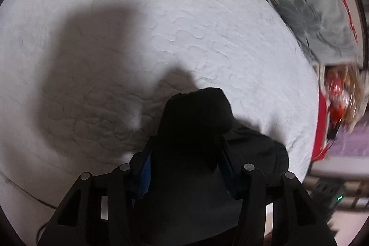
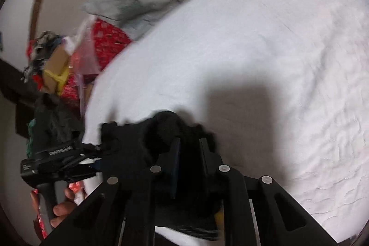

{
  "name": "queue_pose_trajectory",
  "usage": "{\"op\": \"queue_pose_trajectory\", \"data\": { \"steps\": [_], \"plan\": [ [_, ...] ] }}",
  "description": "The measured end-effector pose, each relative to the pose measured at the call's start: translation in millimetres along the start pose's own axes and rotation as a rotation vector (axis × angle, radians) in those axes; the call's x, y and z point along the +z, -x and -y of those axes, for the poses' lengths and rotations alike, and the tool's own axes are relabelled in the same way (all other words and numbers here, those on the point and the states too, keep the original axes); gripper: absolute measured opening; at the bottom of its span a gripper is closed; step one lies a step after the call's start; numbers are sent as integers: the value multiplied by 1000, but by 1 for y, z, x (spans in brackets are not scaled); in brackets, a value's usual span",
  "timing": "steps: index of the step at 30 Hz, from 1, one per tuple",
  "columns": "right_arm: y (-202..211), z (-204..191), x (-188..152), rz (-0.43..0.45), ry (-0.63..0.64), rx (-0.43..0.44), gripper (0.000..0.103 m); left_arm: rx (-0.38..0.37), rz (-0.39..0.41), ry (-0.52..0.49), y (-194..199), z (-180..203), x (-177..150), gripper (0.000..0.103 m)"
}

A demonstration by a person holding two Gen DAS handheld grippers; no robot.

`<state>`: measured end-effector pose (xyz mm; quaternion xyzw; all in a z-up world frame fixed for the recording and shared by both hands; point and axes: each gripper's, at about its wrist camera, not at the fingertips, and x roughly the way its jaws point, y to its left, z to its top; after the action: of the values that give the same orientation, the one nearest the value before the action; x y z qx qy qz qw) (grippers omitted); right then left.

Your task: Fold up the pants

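The pants [image 1: 196,121] are matt black cloth, soft and bunched, with no sheen. The bed [image 1: 161,27] wears a white quilted cover, its stitched pattern raised and slightly rough; in the right wrist view the same cover [image 2: 288,61] looks crinkled. A grey-green blanket [image 1: 311,4] beyond it is soft, dull cloth. The left tongs [image 1: 186,153] are matt black plastic with small dull metal pins and blue pads. The right tongs [image 2: 189,153] are the same matt black plastic. A cardboard box [image 2: 55,66] is plain brown.
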<state>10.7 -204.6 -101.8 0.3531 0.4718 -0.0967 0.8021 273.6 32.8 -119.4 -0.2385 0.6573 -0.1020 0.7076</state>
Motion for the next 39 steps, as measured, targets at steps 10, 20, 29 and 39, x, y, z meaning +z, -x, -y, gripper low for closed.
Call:
{"op": "queue_pose_trajectory", "data": {
  "steps": [10,20,29,39],
  "plan": [
    [26,-12,1,28,-13,99,73,-46,25,12,32,-15,-30,73],
    [17,-5,-46,-31,43,-9,22,1,26,-33,24,-35,-76,78],
    [34,-24,-15,45,30,57,69,11,94,-82,48,-9,-44,78],
    [3,-18,1,38,-18,13,23,79,54,-98,19,17,-18,57]
  ]
}}
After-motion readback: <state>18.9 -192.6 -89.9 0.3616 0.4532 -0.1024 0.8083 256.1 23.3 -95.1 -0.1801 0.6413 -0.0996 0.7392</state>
